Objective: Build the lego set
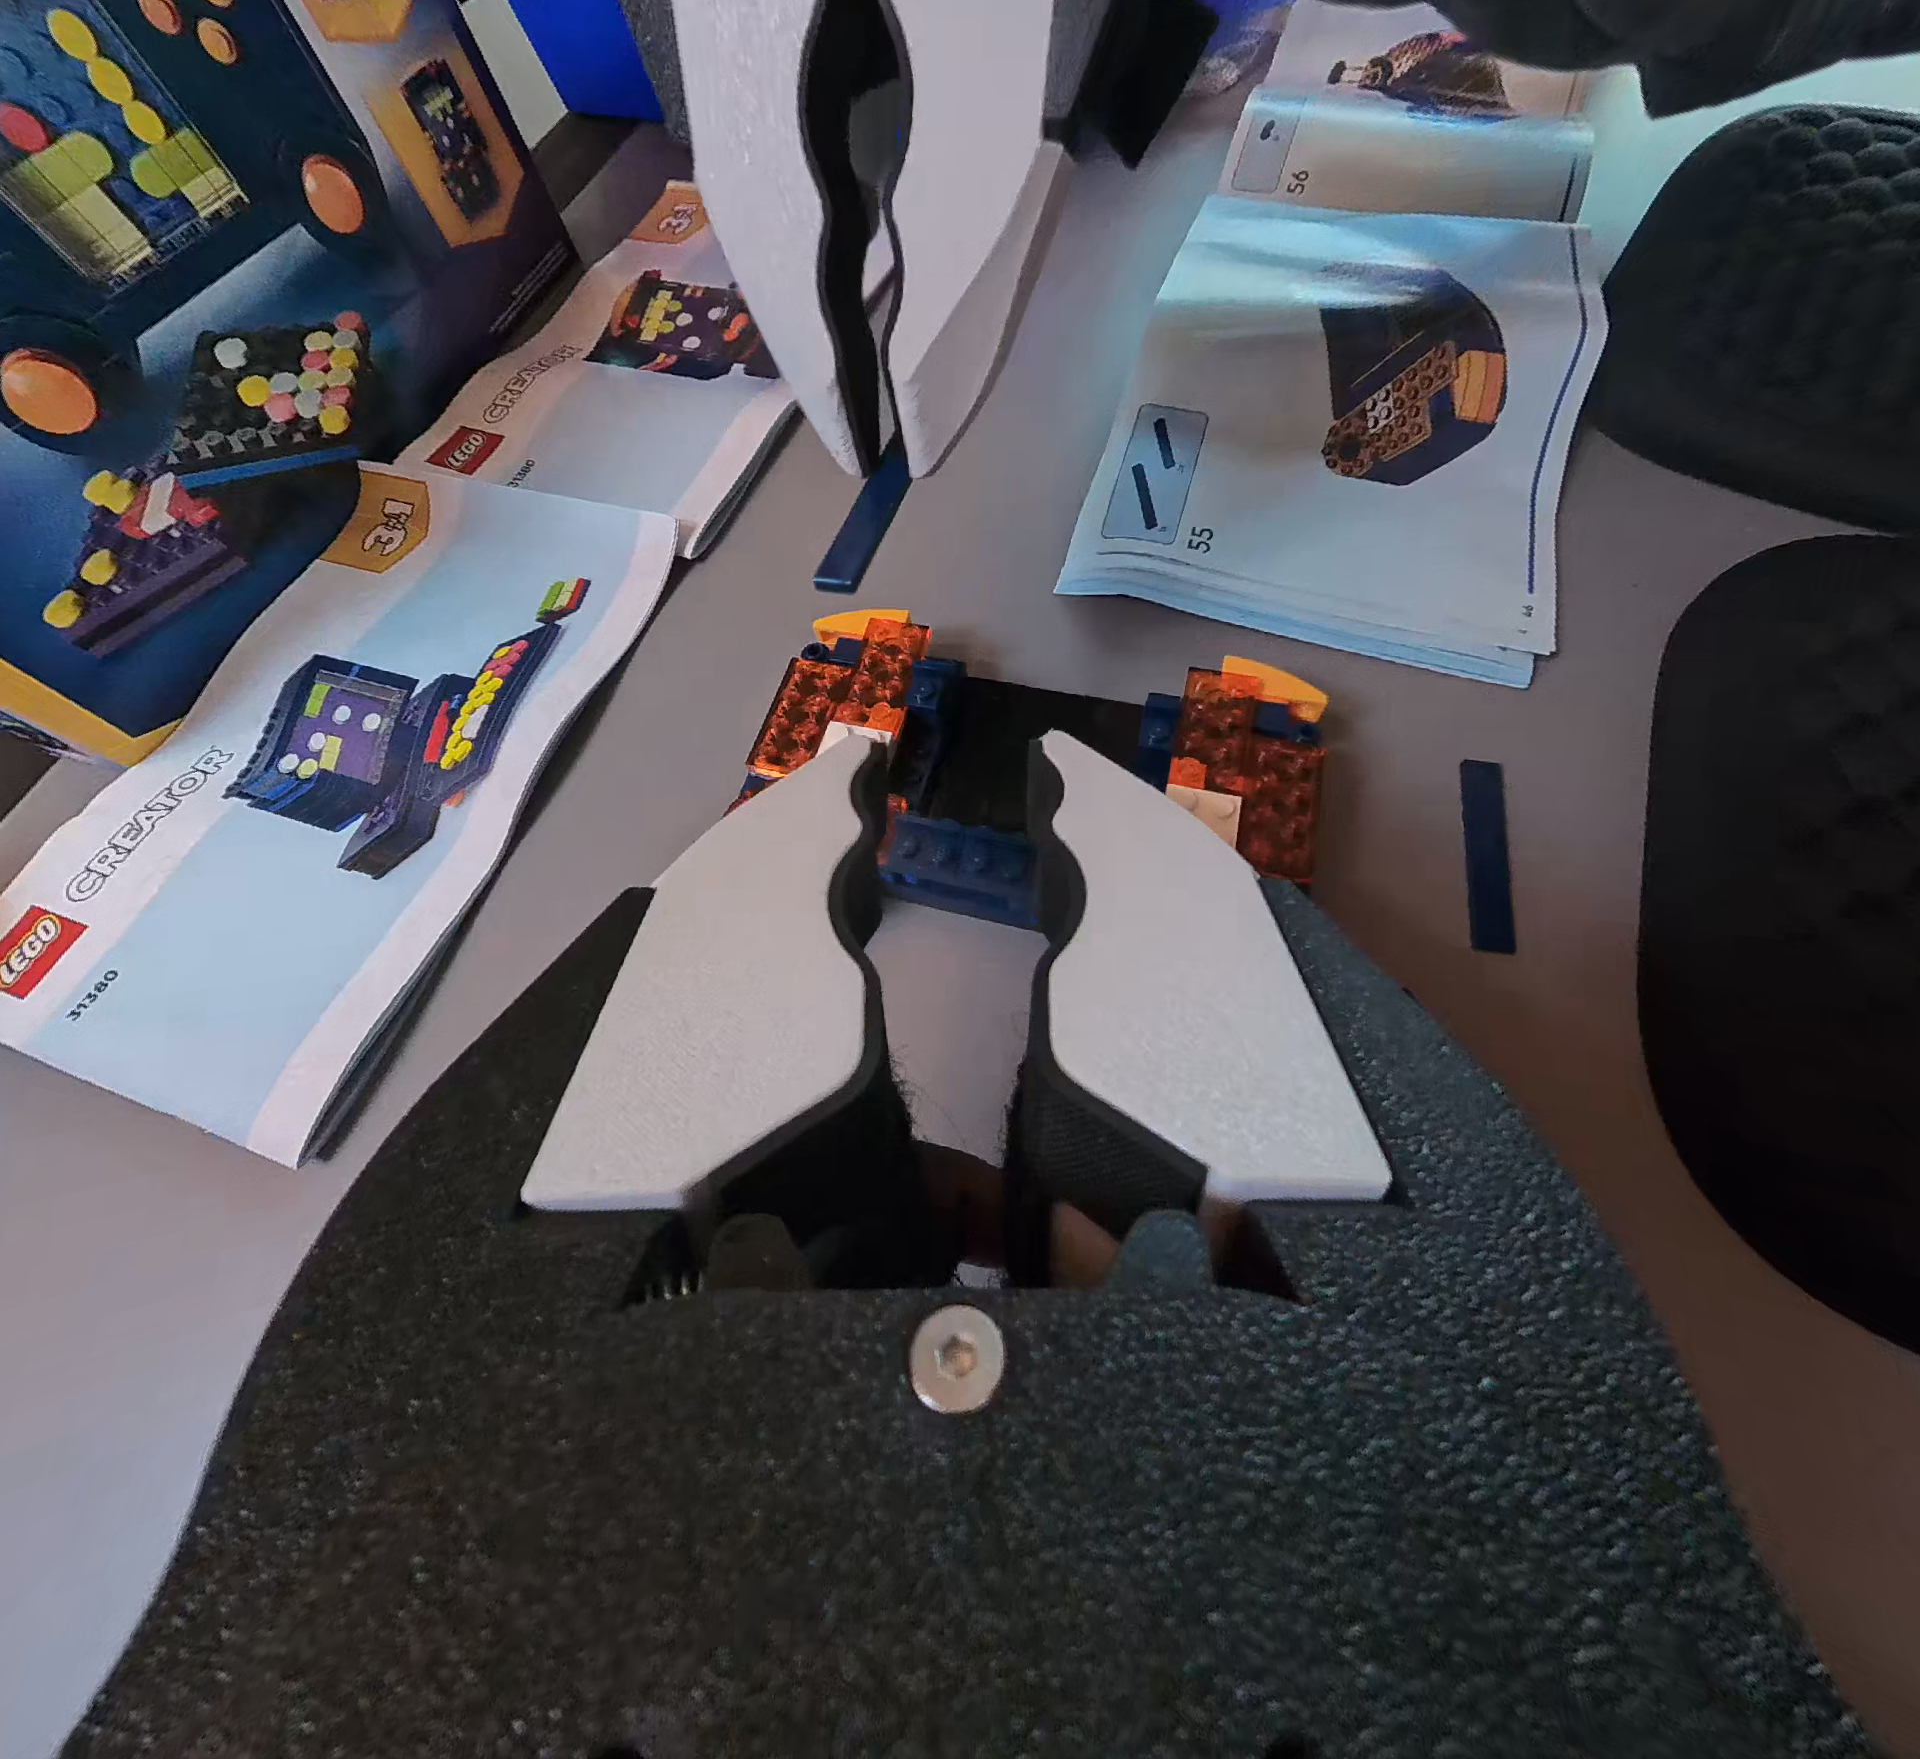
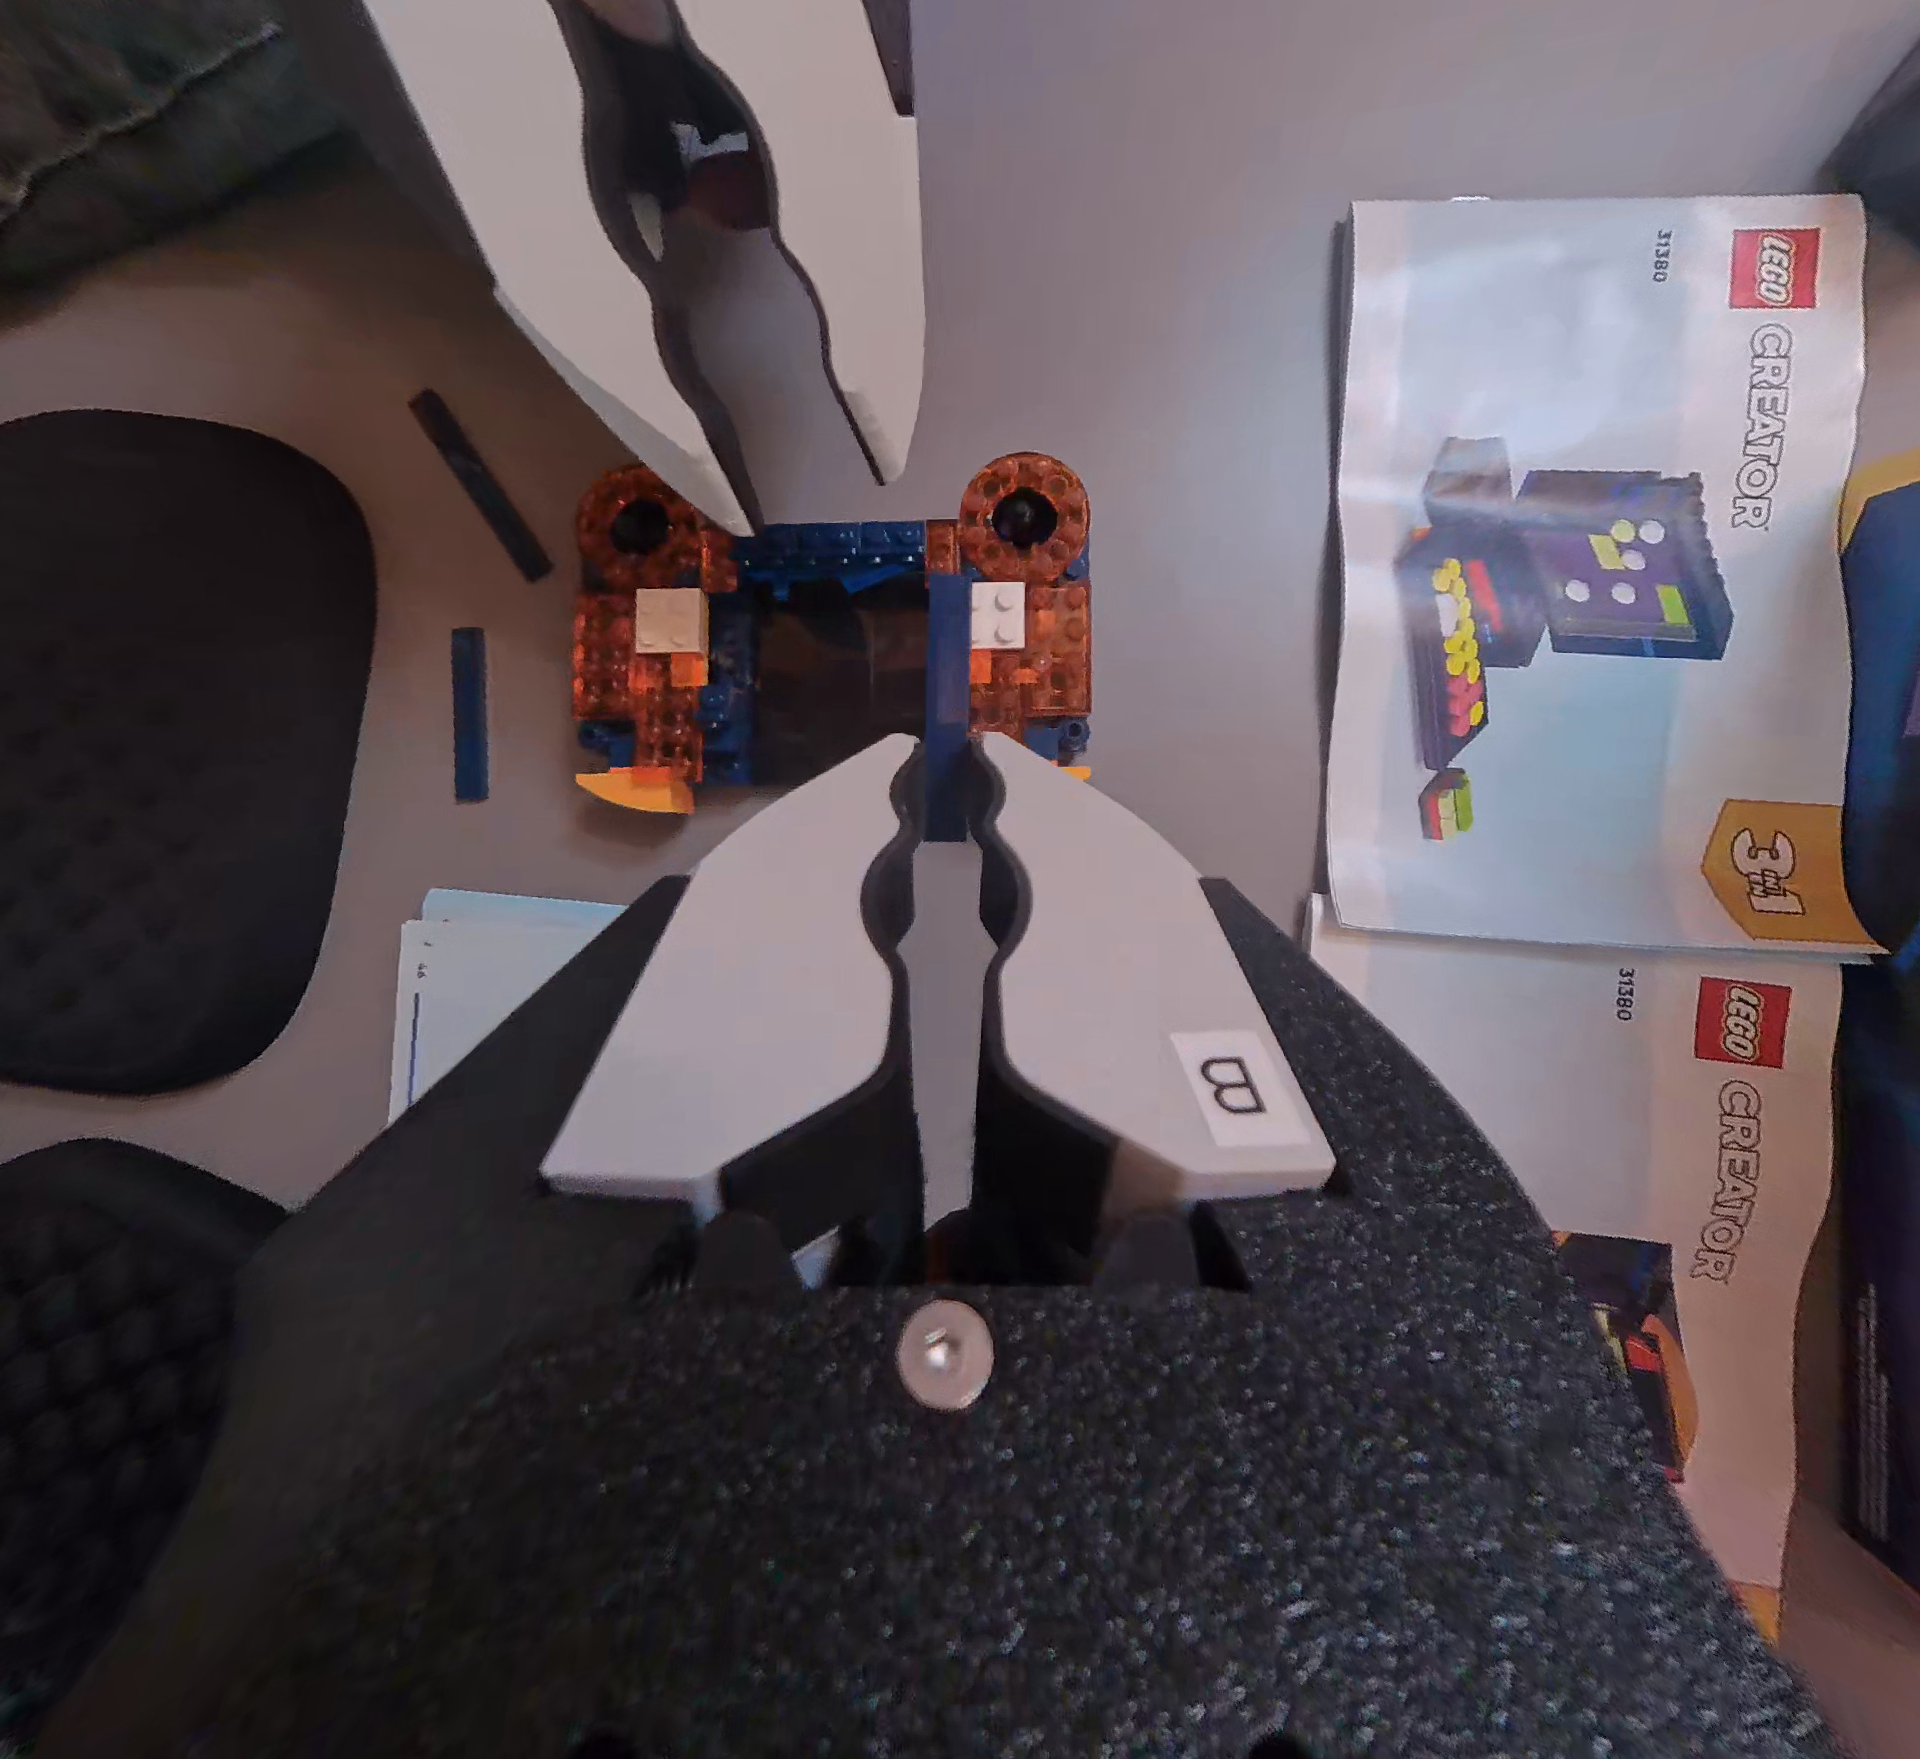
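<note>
A brick model (image 1: 862, 691) of clear orange and dark blue parts with a black middle lies on the grey table (image 1: 644, 982). My left gripper (image 1: 958, 745) is open, and its fingertips stand over the model's dark blue wall (image 1: 956, 852) without pressing on it. In the right wrist view it (image 2: 816, 494) hovers at the model's (image 2: 644, 670) far edge. My right gripper (image 2: 945, 748) is shut on one end of a thin dark blue strip (image 2: 945, 660), which reaches out over the model's right side. In the left wrist view the right gripper (image 1: 883, 462) points down beyond the model, with the strip (image 1: 862, 525) below its tips.
A loose dark blue strip (image 2: 470, 712) and a darker one (image 2: 478, 483) lie left of the model. Closed booklets (image 2: 1590, 566) lie to the right and an open booklet (image 1: 1351, 410) behind. A printed box (image 1: 156, 203) stands at the far left. Black padded shapes (image 1: 1787, 878) lie at the side. About 6 cm separates my left fingertips from my right.
</note>
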`<state>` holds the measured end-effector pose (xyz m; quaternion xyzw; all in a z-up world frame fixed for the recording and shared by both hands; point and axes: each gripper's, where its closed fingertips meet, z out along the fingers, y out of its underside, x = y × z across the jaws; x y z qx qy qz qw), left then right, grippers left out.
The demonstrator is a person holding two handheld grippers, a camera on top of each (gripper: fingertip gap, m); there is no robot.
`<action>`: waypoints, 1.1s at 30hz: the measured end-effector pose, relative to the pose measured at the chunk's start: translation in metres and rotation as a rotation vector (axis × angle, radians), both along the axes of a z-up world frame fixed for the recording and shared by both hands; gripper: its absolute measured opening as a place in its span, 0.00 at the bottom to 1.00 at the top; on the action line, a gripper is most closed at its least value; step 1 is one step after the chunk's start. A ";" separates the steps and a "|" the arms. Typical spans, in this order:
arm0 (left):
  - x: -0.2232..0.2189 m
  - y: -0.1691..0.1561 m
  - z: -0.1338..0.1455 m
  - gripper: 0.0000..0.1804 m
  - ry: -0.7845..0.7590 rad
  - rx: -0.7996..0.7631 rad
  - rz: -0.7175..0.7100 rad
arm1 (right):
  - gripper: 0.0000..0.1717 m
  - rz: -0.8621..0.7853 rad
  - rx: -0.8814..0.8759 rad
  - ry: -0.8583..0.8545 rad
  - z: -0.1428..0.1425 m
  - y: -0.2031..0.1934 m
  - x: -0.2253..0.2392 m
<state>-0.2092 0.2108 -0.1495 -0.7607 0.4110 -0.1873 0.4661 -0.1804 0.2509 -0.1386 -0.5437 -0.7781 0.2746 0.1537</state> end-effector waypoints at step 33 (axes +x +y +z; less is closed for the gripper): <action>-0.006 -0.010 -0.026 0.24 0.048 -0.153 -0.013 | 0.04 0.058 0.143 -0.100 -0.043 -0.012 -0.025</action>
